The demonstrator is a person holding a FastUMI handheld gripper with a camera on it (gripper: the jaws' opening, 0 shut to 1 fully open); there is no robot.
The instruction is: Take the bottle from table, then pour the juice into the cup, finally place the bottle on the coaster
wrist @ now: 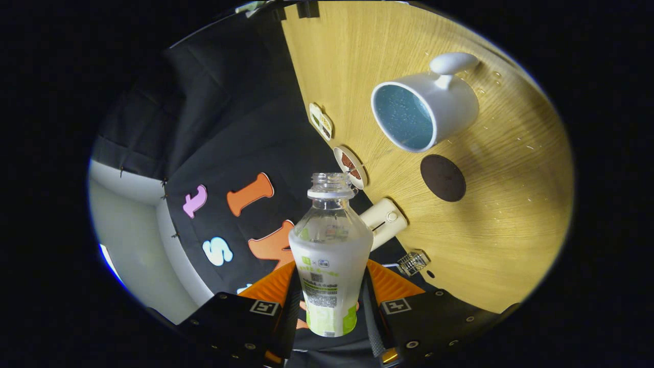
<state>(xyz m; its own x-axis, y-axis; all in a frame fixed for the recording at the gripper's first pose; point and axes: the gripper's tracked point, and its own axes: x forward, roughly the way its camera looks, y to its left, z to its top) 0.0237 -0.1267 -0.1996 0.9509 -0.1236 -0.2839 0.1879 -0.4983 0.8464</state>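
Observation:
A clear plastic bottle (330,255) with a white and green label and no cap sits between my fingers, its open neck pointing ahead. My gripper (331,301) is shut on the bottle's body. The view is rolled, so the wooden table (511,245) stands to one side. Beyond the bottle's mouth stands a white mug (426,105) with a blue inside and a rounded handle. A dark round coaster (443,178) lies on the table between the mug and the bottle.
Along the table's back edge, by the black cloth wall, stand two small picture cards (321,121) (350,166), a cream cylinder (384,221) and a small wire basket (413,262). Water drops dot the wood around the mug.

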